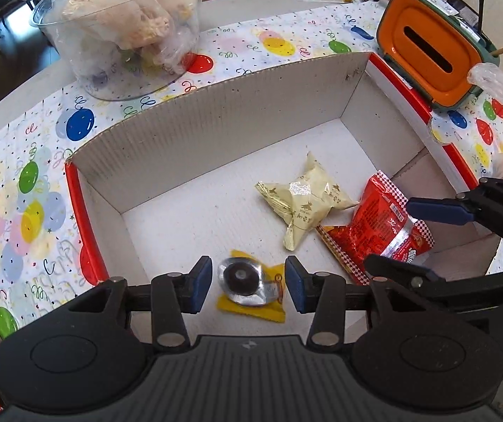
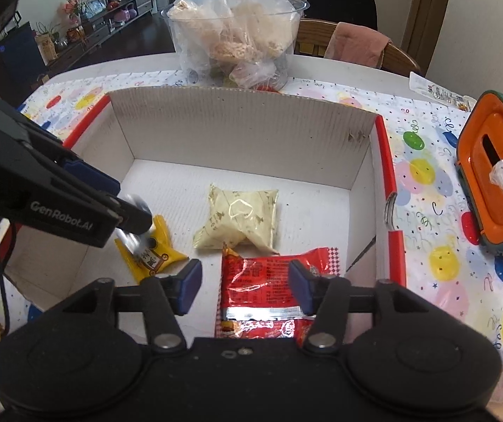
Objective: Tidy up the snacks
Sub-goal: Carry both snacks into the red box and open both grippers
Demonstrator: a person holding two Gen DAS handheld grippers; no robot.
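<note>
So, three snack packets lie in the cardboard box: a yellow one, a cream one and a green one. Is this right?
Not quite: no packet is green. The third one is a red packet, as the right wrist view shows. The rest stands: the yellow packet and the cream packet lie with it in the cardboard box.

Matt corrugated cardboard box (image 1: 237,105) – glossy foil red snack packet (image 2: 269,281)

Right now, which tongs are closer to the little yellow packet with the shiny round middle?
Left. The left tongs sit around the yellow packet; the right tongs are over the red foil packet beside it.
</note>
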